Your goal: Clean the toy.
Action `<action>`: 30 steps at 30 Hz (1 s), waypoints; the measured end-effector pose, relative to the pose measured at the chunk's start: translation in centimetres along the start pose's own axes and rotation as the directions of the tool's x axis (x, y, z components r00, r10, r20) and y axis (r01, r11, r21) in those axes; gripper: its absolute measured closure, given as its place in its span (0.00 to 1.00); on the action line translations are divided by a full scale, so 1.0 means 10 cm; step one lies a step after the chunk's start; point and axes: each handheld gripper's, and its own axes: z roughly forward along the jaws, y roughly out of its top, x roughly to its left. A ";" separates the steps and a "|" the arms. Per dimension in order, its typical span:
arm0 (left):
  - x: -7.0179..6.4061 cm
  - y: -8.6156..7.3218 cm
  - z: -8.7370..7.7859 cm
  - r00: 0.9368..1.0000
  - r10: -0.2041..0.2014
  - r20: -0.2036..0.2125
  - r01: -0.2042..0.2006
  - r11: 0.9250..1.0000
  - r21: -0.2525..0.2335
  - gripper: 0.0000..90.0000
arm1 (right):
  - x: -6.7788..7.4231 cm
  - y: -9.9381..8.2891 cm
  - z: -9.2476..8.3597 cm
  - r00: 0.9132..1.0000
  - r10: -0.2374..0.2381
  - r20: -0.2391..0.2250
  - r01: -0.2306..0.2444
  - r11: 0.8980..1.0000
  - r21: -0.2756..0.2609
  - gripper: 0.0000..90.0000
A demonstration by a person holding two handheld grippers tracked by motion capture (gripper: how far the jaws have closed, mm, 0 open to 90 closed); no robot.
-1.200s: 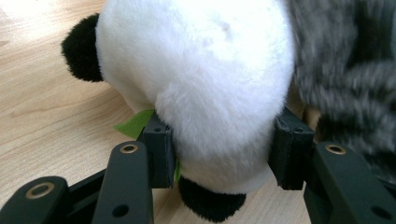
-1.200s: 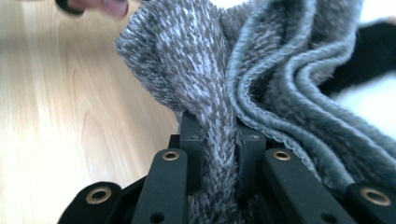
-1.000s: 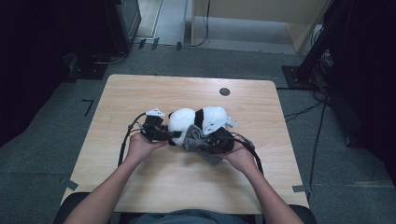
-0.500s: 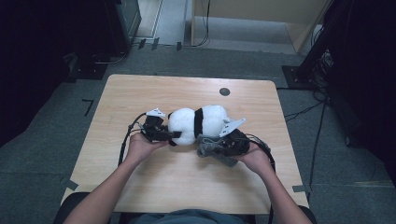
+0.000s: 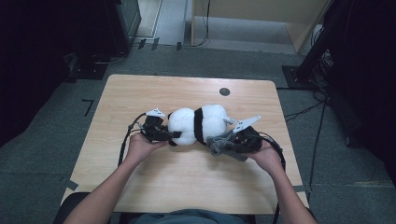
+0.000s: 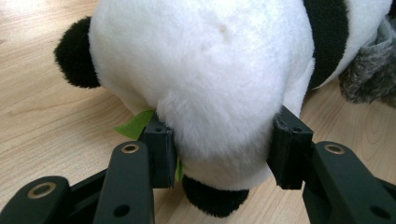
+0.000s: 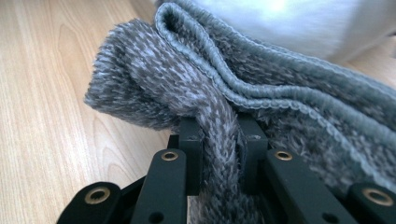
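Note:
A black-and-white plush panda [image 5: 198,123] lies on its side in the middle of the wooden table [image 5: 154,88]. My left gripper [image 5: 170,135] is shut on the panda's white head [image 6: 205,84], its pads [image 6: 161,149] pressing into the fur from both sides; a green leaf [image 6: 133,126] sticks out beside one pad. My right gripper [image 5: 222,144] is shut on a fold of a grey fuzzy cloth [image 7: 219,116], which lies against the panda's rear [image 5: 215,114] at the right. The cloth [image 5: 219,142] bunches just in front of the panda.
A small dark round hole [image 5: 224,91] sits near the table's far edge. Cables [image 5: 126,140] trail from both grippers over the tabletop. Dark equipment and stands ring the table on the grey floor [image 5: 56,116].
My right gripper has drawn the grey cloth to the right, away from the panda's middle. The left gripper and the panda have stayed put.

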 end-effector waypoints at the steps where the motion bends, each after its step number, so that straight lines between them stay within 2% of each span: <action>1: 0.00 0.00 0.00 1.000 0.002 0.000 -0.002 1.000 0.001 0.58 | -0.01 0.00 -0.02 1.000 0.004 0.006 -0.004 1.000 -0.003 0.86; 5: 0.00 0.00 0.00 1.000 0.001 0.000 -0.001 1.000 0.001 0.58 | -0.07 -0.03 -0.10 0.999 0.043 0.029 -0.042 0.999 -0.025 0.86; 18: 0.01 0.00 -0.01 1.000 -0.001 0.004 0.001 1.000 0.007 0.58 | -0.07 0.10 -0.35 0.994 0.077 0.079 -0.066 0.989 -0.131 0.86; 24: 0.01 0.00 -0.01 1.000 0.004 0.005 -0.004 1.000 0.009 0.58 | -0.11 0.17 -0.46 0.988 0.126 0.092 -0.104 0.971 -0.214 0.86; 30: 0.01 0.02 -0.03 1.000 0.018 0.002 -0.018 1.000 0.022 0.58 | -0.17 0.31 -0.48 0.976 0.181 0.123 -0.140 0.949 -0.283 0.85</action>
